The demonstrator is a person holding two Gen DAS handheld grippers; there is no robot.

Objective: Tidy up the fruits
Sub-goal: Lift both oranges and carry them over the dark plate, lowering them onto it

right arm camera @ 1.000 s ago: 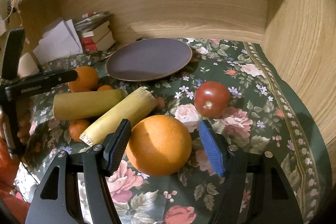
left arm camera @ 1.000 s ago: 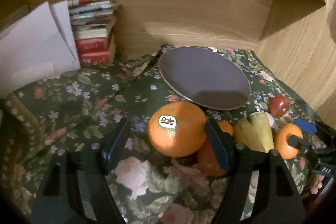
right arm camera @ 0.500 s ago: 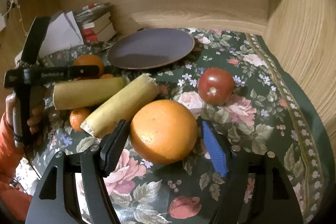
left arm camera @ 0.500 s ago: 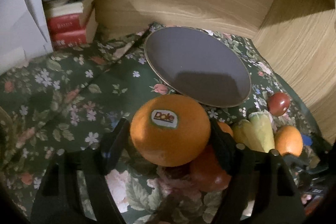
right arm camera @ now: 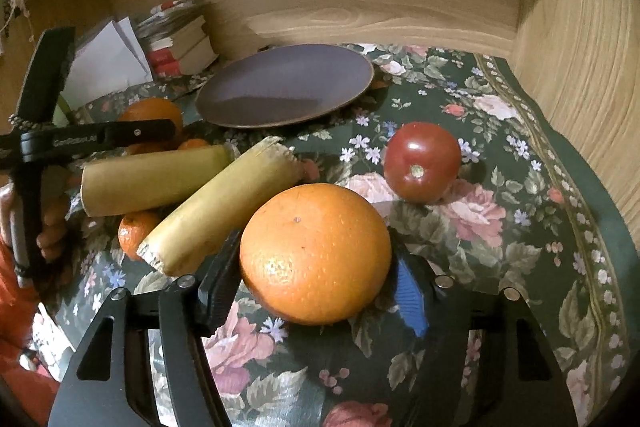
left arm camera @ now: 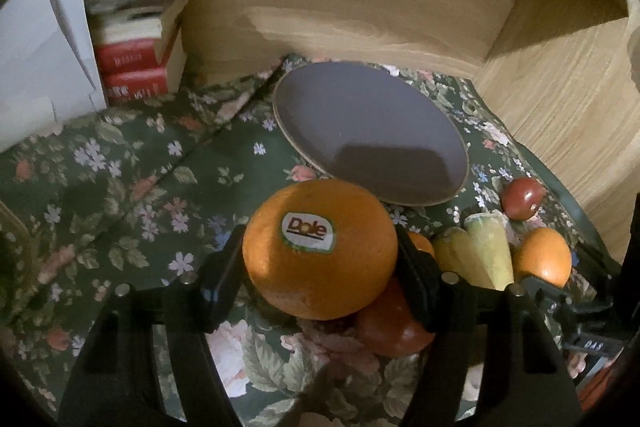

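My left gripper [left arm camera: 320, 267] is shut on a large orange with a Dole sticker [left arm camera: 320, 251] and holds it above the flowered cloth. My right gripper [right arm camera: 316, 267] is shut on a plain orange [right arm camera: 316, 253], which is also seen in the left wrist view [left arm camera: 544, 261]. The empty dark plate [left arm camera: 368, 135] lies beyond, also in the right wrist view [right arm camera: 284, 89]. A red tomato [right arm camera: 422, 161], two yellow cane pieces [right arm camera: 224, 211] and small tangerines [right arm camera: 136, 233] lie on the cloth between the grippers.
Stacked books [left arm camera: 136, 39] and white papers [left arm camera: 40, 67] stand at the back left. Wooden walls [right arm camera: 580, 47] close the back and right side. A floral cloth [right arm camera: 520, 227] covers the surface.
Both grippers closed onto their oranges. The left gripper has lifted the Dole orange off the cloth; the right gripper now presses both pads on its orange.
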